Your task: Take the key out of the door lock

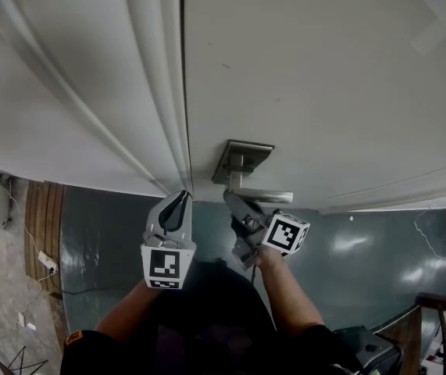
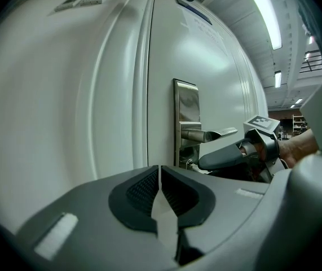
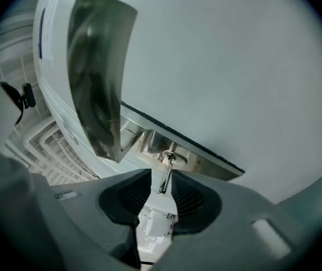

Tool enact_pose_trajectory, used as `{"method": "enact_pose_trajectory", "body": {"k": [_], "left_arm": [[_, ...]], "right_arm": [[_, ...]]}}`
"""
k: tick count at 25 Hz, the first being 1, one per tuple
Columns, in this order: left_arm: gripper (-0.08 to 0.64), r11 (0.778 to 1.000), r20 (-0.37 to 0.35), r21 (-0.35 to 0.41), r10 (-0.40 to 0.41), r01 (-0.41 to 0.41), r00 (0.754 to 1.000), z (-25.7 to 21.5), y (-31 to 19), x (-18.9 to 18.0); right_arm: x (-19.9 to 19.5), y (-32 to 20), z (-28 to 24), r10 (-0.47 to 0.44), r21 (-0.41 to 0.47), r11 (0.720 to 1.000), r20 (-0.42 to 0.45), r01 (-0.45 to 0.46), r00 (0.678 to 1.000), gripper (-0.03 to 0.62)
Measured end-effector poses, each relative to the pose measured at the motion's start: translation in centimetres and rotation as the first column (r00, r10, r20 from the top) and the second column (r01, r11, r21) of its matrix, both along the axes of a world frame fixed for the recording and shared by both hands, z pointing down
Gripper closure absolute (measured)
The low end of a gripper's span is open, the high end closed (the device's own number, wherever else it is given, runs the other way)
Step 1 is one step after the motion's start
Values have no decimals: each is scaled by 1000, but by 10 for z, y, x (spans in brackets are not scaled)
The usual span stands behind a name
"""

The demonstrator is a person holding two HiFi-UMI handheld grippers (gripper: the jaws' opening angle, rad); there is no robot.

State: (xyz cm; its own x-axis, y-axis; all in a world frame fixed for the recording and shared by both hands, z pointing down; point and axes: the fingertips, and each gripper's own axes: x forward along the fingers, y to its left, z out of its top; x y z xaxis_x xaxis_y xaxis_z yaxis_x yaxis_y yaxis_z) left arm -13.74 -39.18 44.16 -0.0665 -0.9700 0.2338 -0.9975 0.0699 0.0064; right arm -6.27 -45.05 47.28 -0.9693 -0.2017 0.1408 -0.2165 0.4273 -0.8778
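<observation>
- Right gripper (image 3: 159,178), one of two hand-held grippers: its jaws stand wide apart and grip nothing, with the key's shaft between the pads, a gap showing on the left side.
- In the head view this gripper (image 1: 234,204) sits at lower centre, its tips directly beneath the lever handle (image 1: 267,196).
- Left gripper (image 2: 159,173): jaws drawn together to a thin slit and empty. In the head view it (image 1: 179,200) hangs left of centre, beside the door edge and apart from the lock.
- Two marker cubes, one per gripper: left (image 1: 165,266), right (image 1: 288,234).
- One key (image 3: 164,177): seated in the lock cylinder (image 3: 176,158) at the centre of the right gripper view, its shaft running down from the cylinder into the jaw gap. The head view does not show it.
- One metal lock plate (image 1: 240,159), upright on the white door (image 1: 324,76); in the left gripper view the plate (image 2: 186,109) lies at centre.
- One lever handle, filling the upper left of the right gripper view (image 3: 96,78).
</observation>
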Motion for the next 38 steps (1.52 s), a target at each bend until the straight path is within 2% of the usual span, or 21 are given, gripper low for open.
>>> {"method": "enact_pose_trajectory", "body": {"k": [5,9,17,33,38], "left_arm": [[537,1000,-10,-7,-14,14,1000,2,0,-6],[538,1000,-20,-5,-24,24,1000,1,2,-10],[543,999,-40,-13,-41,40,998,5,8,-13],[544,997,-26,0,-80,80,996,-4,26,-9],[545,995,-21,7,-99,99,995,-7,31,-12]], "right_arm": [[-7,-2,1,12,-70,997,50,-9,999,500],[-8,-5,0,31,-115,993,74,-22,997,540],[-6,-4,2,68,-205,978,126,-42,990,562],[-3,-4,8,134,-335,939,143,-80,981,575],[4,11,8,129,-365,929,175,-57,976,577]]}}
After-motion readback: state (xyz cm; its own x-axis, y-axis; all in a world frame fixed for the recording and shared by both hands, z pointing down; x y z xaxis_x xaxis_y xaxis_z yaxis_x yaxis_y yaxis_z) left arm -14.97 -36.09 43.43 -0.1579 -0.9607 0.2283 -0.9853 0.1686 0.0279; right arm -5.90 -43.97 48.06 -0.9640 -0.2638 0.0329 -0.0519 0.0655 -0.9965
